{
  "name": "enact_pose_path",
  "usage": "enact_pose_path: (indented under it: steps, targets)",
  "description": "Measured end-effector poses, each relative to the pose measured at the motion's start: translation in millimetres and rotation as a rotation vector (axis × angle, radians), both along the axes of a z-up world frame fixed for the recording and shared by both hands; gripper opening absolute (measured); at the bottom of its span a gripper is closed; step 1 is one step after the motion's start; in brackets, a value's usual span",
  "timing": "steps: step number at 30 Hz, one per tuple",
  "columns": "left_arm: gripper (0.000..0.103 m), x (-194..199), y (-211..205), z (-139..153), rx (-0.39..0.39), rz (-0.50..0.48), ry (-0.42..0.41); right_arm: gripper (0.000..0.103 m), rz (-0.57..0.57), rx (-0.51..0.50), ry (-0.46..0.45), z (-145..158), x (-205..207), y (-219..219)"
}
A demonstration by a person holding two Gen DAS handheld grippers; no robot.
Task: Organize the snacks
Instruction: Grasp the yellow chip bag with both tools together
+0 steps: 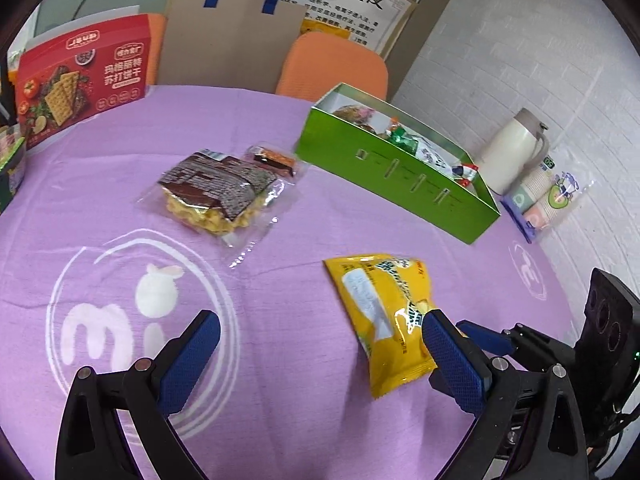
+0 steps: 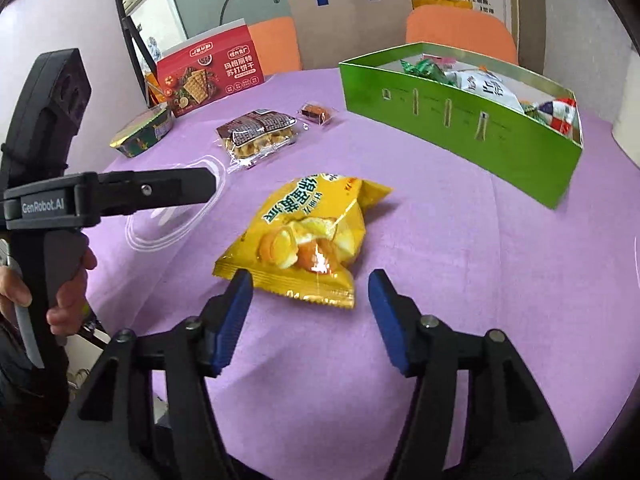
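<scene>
A yellow snack bag lies flat on the purple tablecloth. My left gripper hovers open just left of it, and its right finger overlaps the bag's near corner. The right gripper is open too, its fingertips at either side of the yellow bag's near edge, with nothing clamped. A green open box beyond the bag holds several wrapped snacks. A waffle pack and a small cake pack lie on the cloth further back.
A red cracker box stands at the back left beside a green tin. A cream thermos and sleeved paper cups sit right of the green box. Orange chairs and a paper bag are behind the table.
</scene>
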State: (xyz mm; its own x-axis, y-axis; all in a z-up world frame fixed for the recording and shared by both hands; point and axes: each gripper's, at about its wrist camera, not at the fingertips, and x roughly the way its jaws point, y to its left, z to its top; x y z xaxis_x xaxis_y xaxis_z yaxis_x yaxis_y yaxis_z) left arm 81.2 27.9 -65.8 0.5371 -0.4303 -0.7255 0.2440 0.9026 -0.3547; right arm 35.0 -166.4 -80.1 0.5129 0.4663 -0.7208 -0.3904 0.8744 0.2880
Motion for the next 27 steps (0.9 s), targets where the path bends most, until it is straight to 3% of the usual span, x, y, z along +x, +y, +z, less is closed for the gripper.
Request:
enact_pose_path:
  steps: [4, 15, 18, 19, 23, 27]
  targets:
    - [0.097, 6, -17, -3, 0.008, -0.042, 0.019, 0.063, -0.056, 0.037, 0.011, -2, 7, -12]
    - [0.072, 21, -40, -29, -0.108, -0.120, 0.145, 0.062, -0.057, 0.109, 0.058, -18, 20, -11]
    - [0.060, 20, -46, -30, -0.088, -0.128, 0.134, 0.055, -0.051, 0.121, 0.062, -22, 21, -7]
    - [0.049, 20, -49, -31, -0.088, -0.138, 0.139, 0.049, -0.045, 0.122, 0.065, -23, 22, -6]
    - [0.038, 12, -56, -25, -0.063, -0.148, 0.110, 0.039, -0.035, 0.104, 0.061, -22, 19, -2]
    - [0.038, 8, -60, -9, -0.070, -0.159, 0.075, 0.037, -0.042, 0.106, 0.020, -9, 14, -8]
